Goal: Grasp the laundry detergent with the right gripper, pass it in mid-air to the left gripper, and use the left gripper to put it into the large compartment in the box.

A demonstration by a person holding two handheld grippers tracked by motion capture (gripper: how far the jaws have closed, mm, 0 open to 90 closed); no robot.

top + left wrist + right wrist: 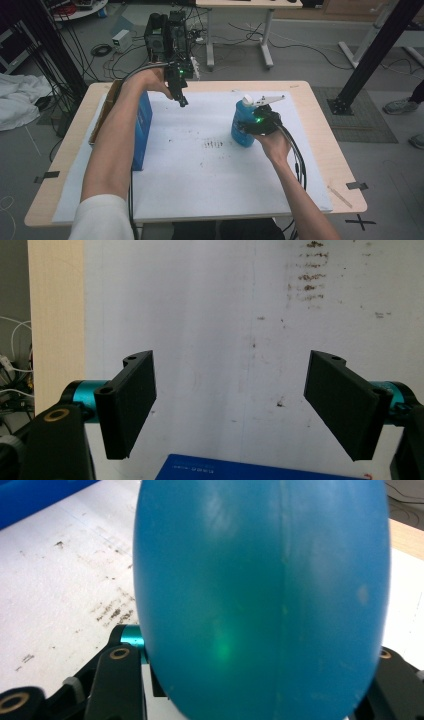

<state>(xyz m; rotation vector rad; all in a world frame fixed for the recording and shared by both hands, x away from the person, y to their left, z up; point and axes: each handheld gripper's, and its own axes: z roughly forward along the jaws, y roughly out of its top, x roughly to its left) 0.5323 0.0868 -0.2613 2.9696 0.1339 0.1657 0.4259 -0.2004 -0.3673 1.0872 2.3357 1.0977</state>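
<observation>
A blue plastic bottle [243, 126] with a white cap stands on the white sheet right of centre. My right gripper [258, 123] is shut on its body from the right side. In the right gripper view the bottle [260, 595] bulges between the jaws and hides the pads. My left gripper [181, 101] hangs above the far left part of the sheet, pointing down. Its jaws stand wide open with nothing between them [230, 390]. A blue box [143, 127] stands on edge under my left forearm, and its top edge [240, 471] shows just below the open jaws.
A white sheet [200, 170] with dark smudges [214, 144] covers most of the wooden table [327, 150]. A thin stick [339, 196] lies near the table's right front corner. Black equipment [167, 35] with cables stands behind the table's far edge.
</observation>
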